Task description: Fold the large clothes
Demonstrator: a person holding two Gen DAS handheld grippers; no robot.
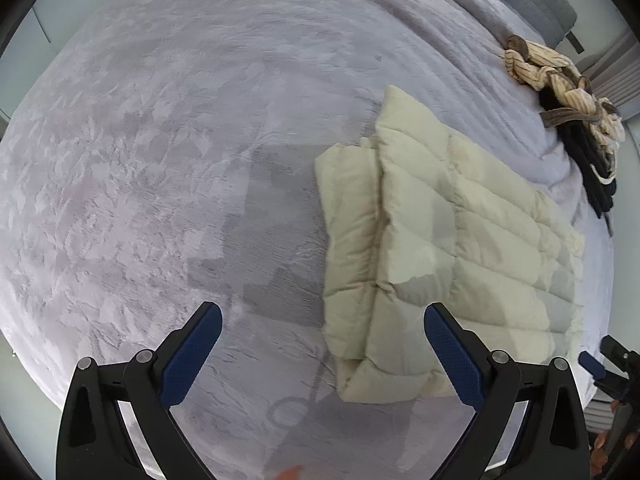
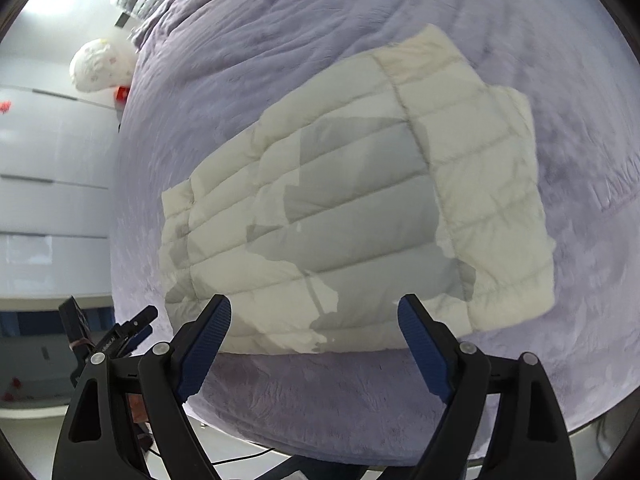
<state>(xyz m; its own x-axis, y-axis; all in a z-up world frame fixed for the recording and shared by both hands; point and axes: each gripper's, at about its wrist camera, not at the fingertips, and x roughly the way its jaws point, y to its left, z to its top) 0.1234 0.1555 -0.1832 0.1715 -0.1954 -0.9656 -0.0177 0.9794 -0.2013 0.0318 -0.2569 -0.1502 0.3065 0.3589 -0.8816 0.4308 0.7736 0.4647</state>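
Both my grippers hover wide open and empty, the left gripper [image 1: 322, 344] and right gripper [image 2: 314, 338] touching nothing. The folded cream puffer jacket [image 2: 360, 200] lies flat on the lavender blanket [image 1: 160, 160].

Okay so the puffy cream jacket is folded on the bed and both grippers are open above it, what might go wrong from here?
1. The cream jacket is thick and puffy; its folded-over side panel may spring back open now that neither the left gripper nor the right gripper holds it.
2. The plush purple blanket is soft, so a low grab at the jacket's edge might pinch blanket too.
3. The pile of striped and dark clothes sits close to the bed's edge and could slip off.
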